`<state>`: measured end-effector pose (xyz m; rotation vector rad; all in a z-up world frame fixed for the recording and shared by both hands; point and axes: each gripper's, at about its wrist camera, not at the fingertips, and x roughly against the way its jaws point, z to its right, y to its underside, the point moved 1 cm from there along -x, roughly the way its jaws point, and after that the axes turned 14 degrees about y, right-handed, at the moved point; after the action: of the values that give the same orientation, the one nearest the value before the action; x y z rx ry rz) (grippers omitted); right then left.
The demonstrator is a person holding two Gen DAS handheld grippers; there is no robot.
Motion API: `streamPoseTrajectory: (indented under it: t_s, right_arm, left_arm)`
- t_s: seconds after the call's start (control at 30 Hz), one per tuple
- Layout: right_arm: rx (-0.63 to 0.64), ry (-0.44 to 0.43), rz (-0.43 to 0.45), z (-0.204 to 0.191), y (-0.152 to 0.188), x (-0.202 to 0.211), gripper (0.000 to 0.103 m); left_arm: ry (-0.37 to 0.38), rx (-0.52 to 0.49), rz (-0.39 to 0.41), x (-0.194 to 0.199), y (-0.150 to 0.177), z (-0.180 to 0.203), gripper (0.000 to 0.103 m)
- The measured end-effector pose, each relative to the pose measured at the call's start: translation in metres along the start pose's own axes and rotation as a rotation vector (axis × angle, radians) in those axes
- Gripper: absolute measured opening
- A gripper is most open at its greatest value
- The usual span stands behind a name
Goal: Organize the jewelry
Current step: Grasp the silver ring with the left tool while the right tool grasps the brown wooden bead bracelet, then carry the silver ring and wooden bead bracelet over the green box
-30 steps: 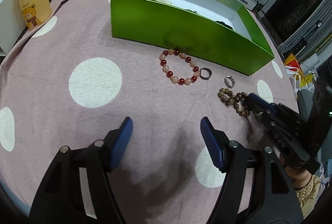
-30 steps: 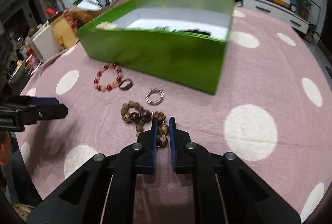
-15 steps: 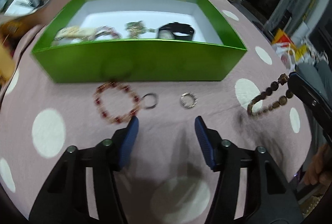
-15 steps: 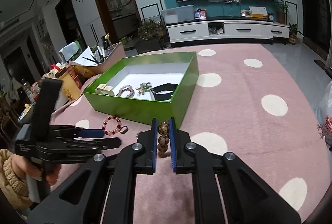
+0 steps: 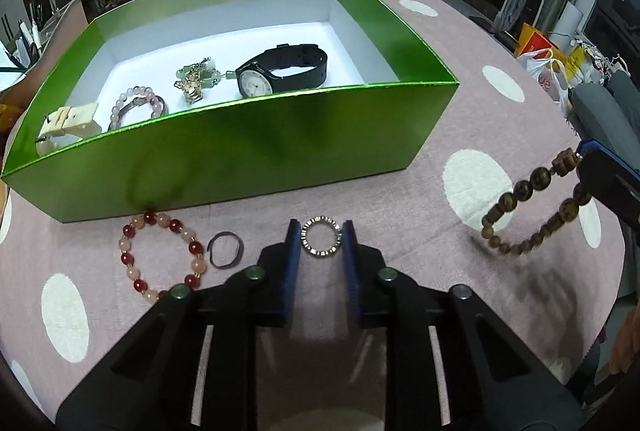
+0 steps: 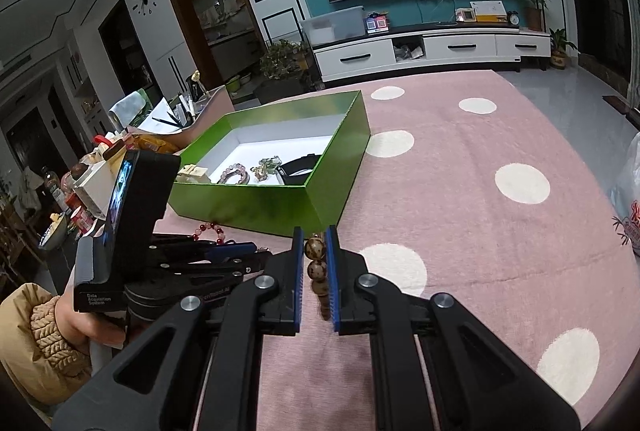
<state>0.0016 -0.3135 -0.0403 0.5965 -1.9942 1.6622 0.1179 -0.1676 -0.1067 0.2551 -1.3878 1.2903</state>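
My left gripper (image 5: 321,231) points down at the pink dotted cloth. Its jaws are closing, and the blue pads touch both sides of a silver ring (image 5: 321,219) that lies flat between them. To the ring's left lie a dark ring (image 5: 224,234) and a red and peach bead bracelet (image 5: 128,258), close to the front wall of the green box (image 5: 240,151). My right gripper (image 6: 316,235) is shut on a wooden bead bracelet (image 6: 313,249), which hangs above the cloth (image 5: 532,207) at the right.
The box holds a black watch (image 5: 280,71), a gold and green pendant (image 5: 196,79), a pale pink bracelet (image 5: 136,103) and a cream clip (image 5: 68,123). Clutter (image 6: 92,175) crowds the table's left edge. A person's sleeved hand (image 6: 48,327) holds the left gripper.
My left gripper moved right along the box front and narrowed its jaws around the silver ring. My right gripper lifted the wooden bracelet off the cloth.
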Motion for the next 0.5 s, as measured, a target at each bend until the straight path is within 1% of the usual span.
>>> streamPoseTrajectory:
  t_s: [0.17,0.5]
  right_arm:
    - [0.003,-0.003,0.008,-0.001,-0.001,0.004,0.010]
    - [0.027,-0.016,0.047,-0.009,-0.016,0.019,0.010]
  left_arm:
    - [0.021,0.020,0.014,0.007,0.004,-0.004,0.020]
    - [0.040,0.027,0.107,0.065,0.004,-0.004,0.020]
